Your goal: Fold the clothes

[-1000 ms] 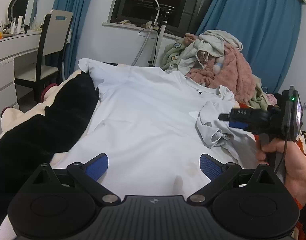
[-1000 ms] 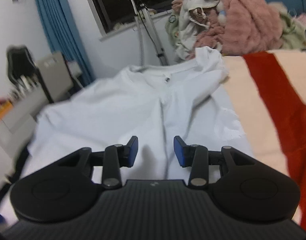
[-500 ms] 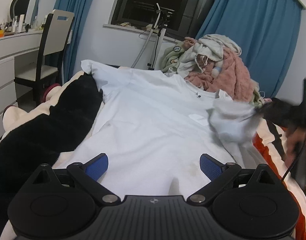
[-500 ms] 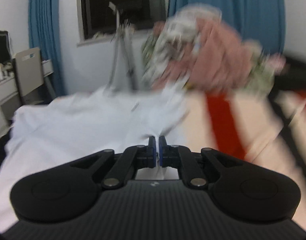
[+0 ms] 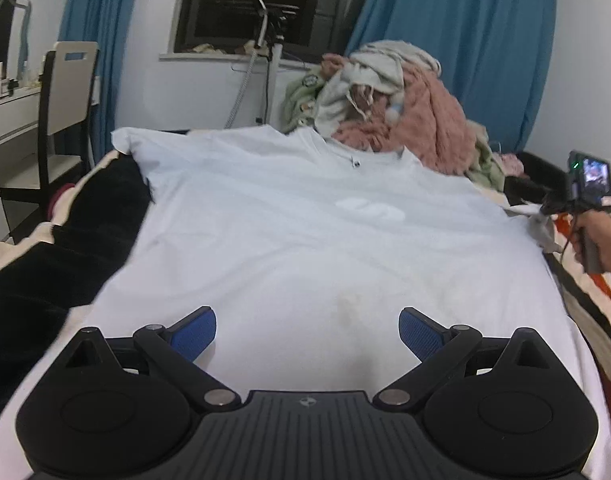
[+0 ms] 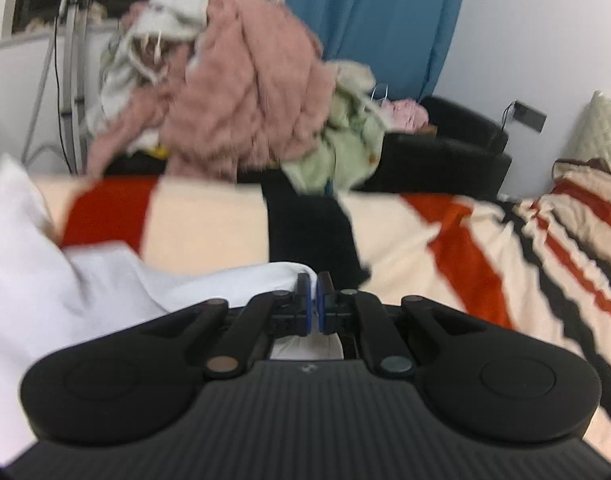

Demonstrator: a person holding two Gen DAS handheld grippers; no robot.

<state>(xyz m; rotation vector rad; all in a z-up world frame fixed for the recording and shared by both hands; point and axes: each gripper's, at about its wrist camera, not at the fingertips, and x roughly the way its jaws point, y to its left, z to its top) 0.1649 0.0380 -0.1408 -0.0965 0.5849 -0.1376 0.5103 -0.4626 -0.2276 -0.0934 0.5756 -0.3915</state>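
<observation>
A white T-shirt (image 5: 305,240) lies spread flat on the bed, collar at the far end. My left gripper (image 5: 307,330) hovers open over its near hem, blue pads wide apart with nothing between them. In the left wrist view the right gripper (image 5: 545,216) is at the shirt's right edge, held by a hand (image 5: 601,240), pinching the right sleeve. In the right wrist view my right gripper (image 6: 315,300) is shut on the white sleeve (image 6: 241,280), stretched out over the striped blanket.
A heap of pink, cream and green clothes (image 5: 401,104) sits at the far end of the bed. A black garment (image 5: 65,240) lies along the shirt's left side. The red, black and cream striped blanket (image 6: 505,248) spreads right. A chair (image 5: 61,92) and desk stand far left.
The right gripper shut on the crumpled right sleeve and pulled it outward to the right, so the shirt now lies flat. The left gripper stayed open over the hem.
</observation>
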